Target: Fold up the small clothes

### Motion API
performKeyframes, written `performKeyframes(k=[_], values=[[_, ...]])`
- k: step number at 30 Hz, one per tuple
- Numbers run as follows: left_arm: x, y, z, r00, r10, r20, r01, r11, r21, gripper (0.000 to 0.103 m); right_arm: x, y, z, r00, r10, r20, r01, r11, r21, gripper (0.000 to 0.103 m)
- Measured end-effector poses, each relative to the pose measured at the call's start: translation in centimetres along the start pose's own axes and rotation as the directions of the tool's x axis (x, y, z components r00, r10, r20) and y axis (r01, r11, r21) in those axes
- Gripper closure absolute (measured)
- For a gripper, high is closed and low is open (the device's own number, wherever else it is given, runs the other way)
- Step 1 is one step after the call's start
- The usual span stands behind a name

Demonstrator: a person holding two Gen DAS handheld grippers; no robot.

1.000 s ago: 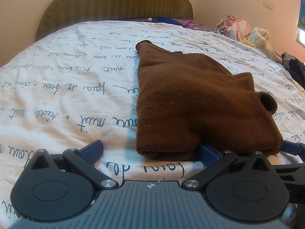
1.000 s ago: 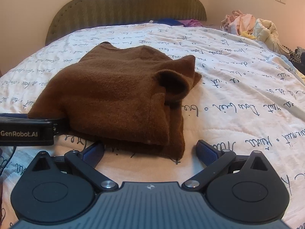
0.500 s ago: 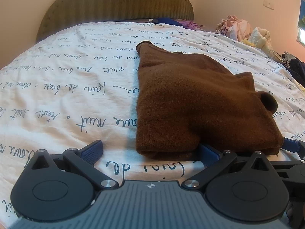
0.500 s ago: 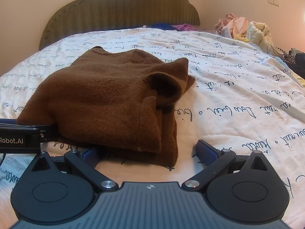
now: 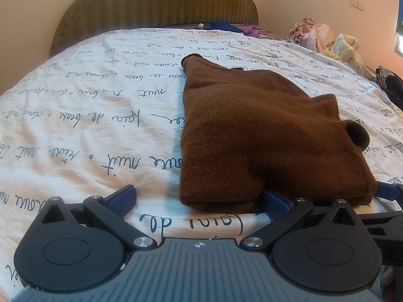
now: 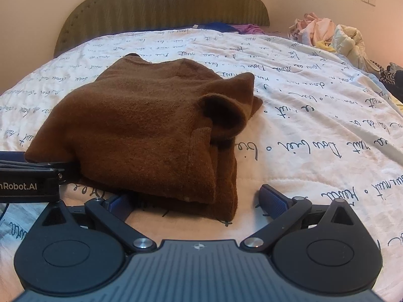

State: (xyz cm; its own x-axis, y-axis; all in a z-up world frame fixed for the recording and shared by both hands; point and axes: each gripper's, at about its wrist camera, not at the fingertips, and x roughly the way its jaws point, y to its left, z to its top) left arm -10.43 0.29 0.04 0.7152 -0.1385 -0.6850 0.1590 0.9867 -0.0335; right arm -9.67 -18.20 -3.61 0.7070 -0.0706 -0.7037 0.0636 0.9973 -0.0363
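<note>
A brown knit sweater (image 5: 252, 130) lies folded on the white bedspread (image 5: 75, 130) printed with handwriting. My left gripper (image 5: 199, 197) is open at its near left corner, the right finger tucked under the hem and the left finger on bare sheet. In the right wrist view the sweater (image 6: 151, 130) shows a rolled cuff on top at its right. My right gripper (image 6: 195, 201) is open at the near right corner, its left finger under the hem. The left gripper's body (image 6: 27, 176) pokes in beneath the sweater's left edge.
A green padded headboard (image 5: 156, 5) stands at the far end. A heap of pale clothes (image 6: 327, 32) sits at the back right of the bed, with dark garments (image 5: 390, 85) at the right edge. Blue and purple fabric (image 6: 234, 27) lies by the headboard.
My right gripper has edged forward and lower, so its left finger now sits under the sweater's hem. The left gripper and the sweater have barely moved.
</note>
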Motion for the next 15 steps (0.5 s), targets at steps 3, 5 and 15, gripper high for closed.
performKeyframes(k=[3,5,15], values=[[0.06,0.11,0.01,1.0,-0.004,-0.002,0.004,1.0,-0.001,0.0,-0.03,0.2,-0.23,1.0,-0.008,0.015,0.008,1.0,0.002,0.0],[0.05,0.14,0.0,1.0,-0.006,-0.003,0.006,1.0,-0.003,0.0,0.0,0.2,-0.29,1.0,-0.009,0.026,0.009,1.0,0.006,0.0],[0.08,0.1,-0.14,1.0,-0.009,0.005,0.009,1.0,-0.005,0.0,-0.28,0.15,-0.8,0.998,-0.013,0.061,0.012,1.0,0.018,0.0]])
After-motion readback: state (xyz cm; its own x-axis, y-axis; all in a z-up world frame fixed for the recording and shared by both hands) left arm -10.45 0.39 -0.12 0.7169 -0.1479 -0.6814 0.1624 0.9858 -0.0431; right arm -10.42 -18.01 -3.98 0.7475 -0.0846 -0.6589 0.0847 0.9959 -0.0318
